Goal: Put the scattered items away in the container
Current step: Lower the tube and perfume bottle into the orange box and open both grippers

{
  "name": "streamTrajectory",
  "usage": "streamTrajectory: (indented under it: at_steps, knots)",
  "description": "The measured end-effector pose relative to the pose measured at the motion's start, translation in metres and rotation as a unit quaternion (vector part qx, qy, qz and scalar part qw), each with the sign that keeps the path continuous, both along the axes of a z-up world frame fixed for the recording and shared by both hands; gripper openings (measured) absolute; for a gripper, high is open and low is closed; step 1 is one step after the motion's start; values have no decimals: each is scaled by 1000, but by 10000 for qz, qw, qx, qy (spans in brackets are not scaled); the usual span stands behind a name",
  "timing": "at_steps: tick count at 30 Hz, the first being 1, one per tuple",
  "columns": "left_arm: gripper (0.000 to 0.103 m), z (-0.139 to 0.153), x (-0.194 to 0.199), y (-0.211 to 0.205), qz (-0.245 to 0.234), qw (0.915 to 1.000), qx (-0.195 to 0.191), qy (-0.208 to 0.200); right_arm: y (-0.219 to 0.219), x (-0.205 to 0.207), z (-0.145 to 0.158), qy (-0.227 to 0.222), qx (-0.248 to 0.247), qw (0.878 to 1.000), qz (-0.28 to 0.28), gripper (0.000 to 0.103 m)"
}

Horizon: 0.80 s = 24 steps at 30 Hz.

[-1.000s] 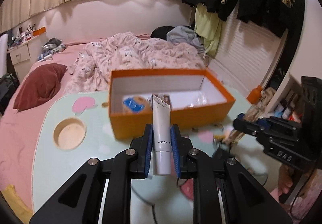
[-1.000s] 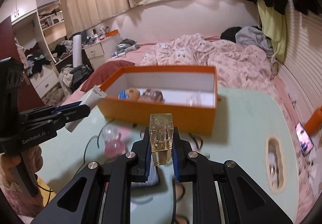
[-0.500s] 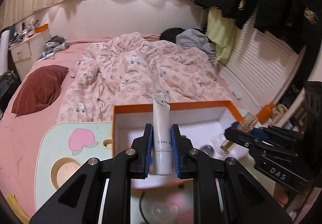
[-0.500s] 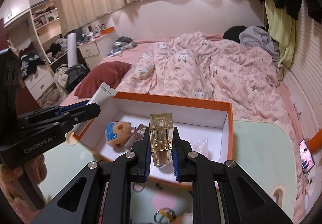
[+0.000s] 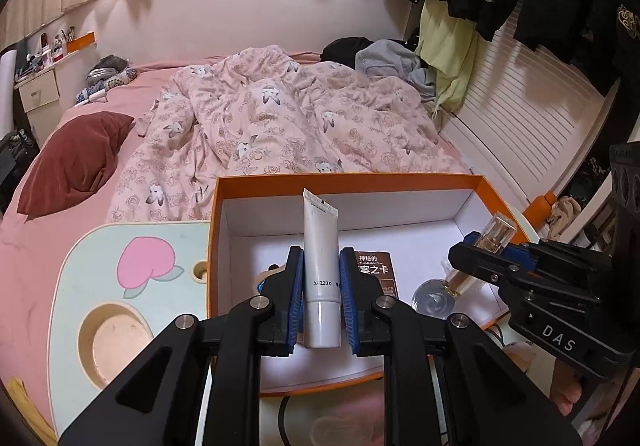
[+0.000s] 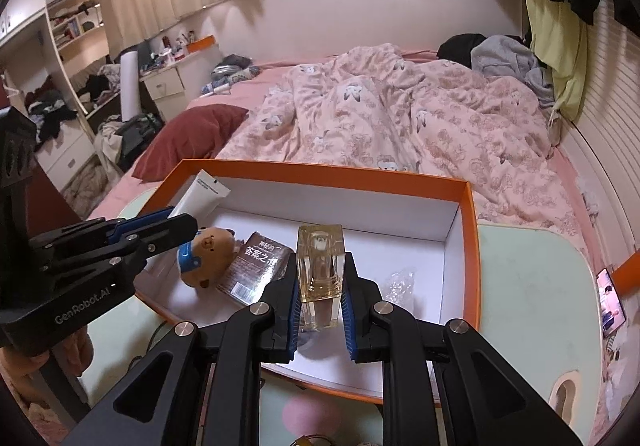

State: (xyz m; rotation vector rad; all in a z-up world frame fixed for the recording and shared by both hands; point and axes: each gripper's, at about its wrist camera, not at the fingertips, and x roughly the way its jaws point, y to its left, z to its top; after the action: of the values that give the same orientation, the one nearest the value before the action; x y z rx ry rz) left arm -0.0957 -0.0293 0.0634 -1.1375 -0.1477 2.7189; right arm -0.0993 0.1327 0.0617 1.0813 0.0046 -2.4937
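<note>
1. Left gripper point(image 5: 321, 296): clamped on a white tube point(image 5: 320, 266), cap end down, held over the left part of the orange box point(image 5: 344, 179).
2. Inside the box, left to right: bear toy point(image 6: 208, 256), brown card point(image 6: 256, 266), crinkled clear wrapper point(image 6: 396, 284) (a clear round item also lies there).
3. Right gripper point(image 6: 320, 304): clamped on a perfume bottle point(image 6: 320, 274), upright, over the box's middle.
4. The box sits on a mint table point(image 6: 532, 298), a bed point(image 6: 400, 113) beyond it.
</note>
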Motion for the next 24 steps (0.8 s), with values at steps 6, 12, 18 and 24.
streamTrajectory:
  at_steps: [6, 12, 18, 24]
  knots:
    - [19, -2, -1, 1, -30, 10000, -4, -29, 1, 0, -1, 6, 1, 10000, 11, 17]
    - [19, -5, -4, 3, -97, 9998, 56, -162, 3, 0, 2, -36, -287, 9995, 125, 19]
    - [36, 1, 0, -6, 122, 9997, 212, 70, 21, 3, 17, 216, -1079, 9939, -75, 63]
    - [38, 6, 6, -5, 142, 9997, 22, 200, 26, 7, 25, 377, -1036, 9937, -181, 63]
